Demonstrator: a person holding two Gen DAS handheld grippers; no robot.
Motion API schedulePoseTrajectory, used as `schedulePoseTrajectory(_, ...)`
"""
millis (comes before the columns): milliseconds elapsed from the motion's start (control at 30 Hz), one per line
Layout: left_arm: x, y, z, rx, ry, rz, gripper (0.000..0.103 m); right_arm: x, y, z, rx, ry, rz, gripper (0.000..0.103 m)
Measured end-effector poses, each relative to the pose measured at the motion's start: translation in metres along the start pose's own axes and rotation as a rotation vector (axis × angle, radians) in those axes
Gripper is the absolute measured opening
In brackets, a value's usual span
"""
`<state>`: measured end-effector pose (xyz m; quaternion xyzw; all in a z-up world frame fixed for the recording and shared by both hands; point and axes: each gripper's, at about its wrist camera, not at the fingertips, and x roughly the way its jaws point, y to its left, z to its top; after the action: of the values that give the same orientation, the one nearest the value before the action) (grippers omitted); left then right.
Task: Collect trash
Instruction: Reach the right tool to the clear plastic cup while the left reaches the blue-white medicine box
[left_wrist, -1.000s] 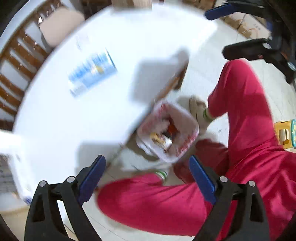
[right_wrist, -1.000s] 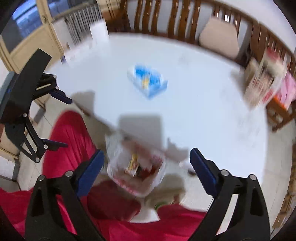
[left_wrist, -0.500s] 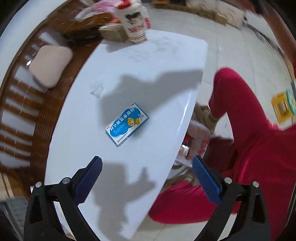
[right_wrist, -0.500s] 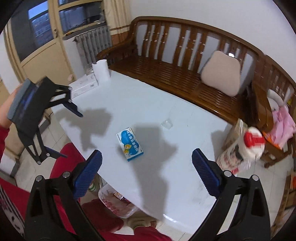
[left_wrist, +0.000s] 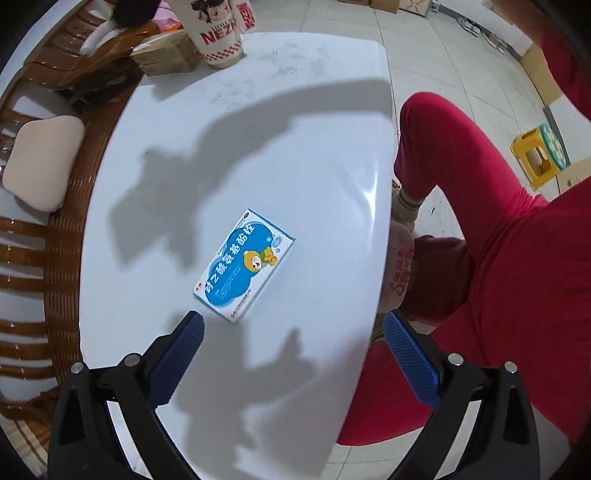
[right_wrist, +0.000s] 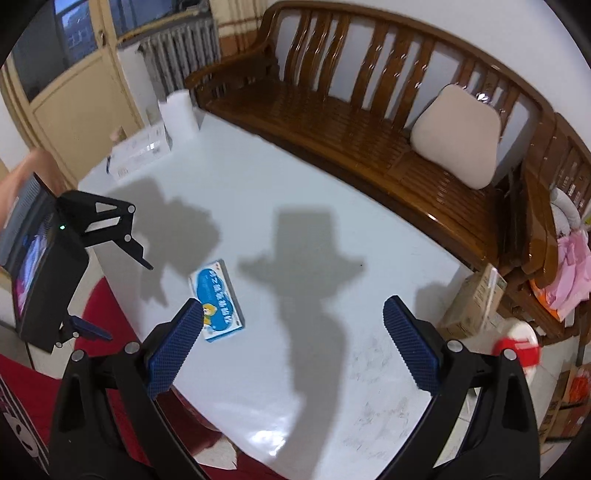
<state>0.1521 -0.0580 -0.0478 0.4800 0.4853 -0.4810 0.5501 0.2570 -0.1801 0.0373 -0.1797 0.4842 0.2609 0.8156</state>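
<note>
A blue and white medicine box (left_wrist: 244, 264) lies flat on the white table (left_wrist: 258, 110); it also shows in the right wrist view (right_wrist: 218, 300). My left gripper (left_wrist: 293, 350) is open and empty, hovering above the table just short of the box. My right gripper (right_wrist: 293, 339) is open and empty above the table, with the box by its left fingertip. The left gripper shows from the side in the right wrist view (right_wrist: 110, 291). A plastic trash bag (left_wrist: 400, 266) peeks out under the table's edge by the person's red-trousered legs.
A wooden bench (right_wrist: 351, 122) with a beige cushion (right_wrist: 456, 134) runs along the table's far side. A paper roll (right_wrist: 178, 115) and a white box (right_wrist: 140, 151) stand at one table end. A large cup (left_wrist: 214, 29) and cardboard boxes (right_wrist: 472, 306) stand at the other.
Both grippers swung up from looking down at the trash bag on the floor to looking over the table. The left gripper has drawn closer to the medicine box.
</note>
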Motion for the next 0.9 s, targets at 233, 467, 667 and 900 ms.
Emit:
schedulePoseTrajectory(233,0.037,0.015,0.009,0.039,0.059,-0.026,0.095,0.064,0.000,0.021,-0.080,0.120,0.015,0.095)
schedulePoseTrajectory(467,0.059,0.022,0.015,0.078,0.081,-0.020,0.095,0.118,0.001,0.033,-0.124,0.204,0.012,0.095)
schedulePoseTrajectory(667,0.075,0.028,0.015,0.090,0.091,-0.048,0.095,0.158,0.002,0.033,-0.150,0.268,0.026,0.095)
schedulePoseTrajectory(900,0.091,0.038,0.021,0.088,0.075,-0.042,0.095,0.199,0.006,0.037,-0.175,0.328,0.029,0.095)
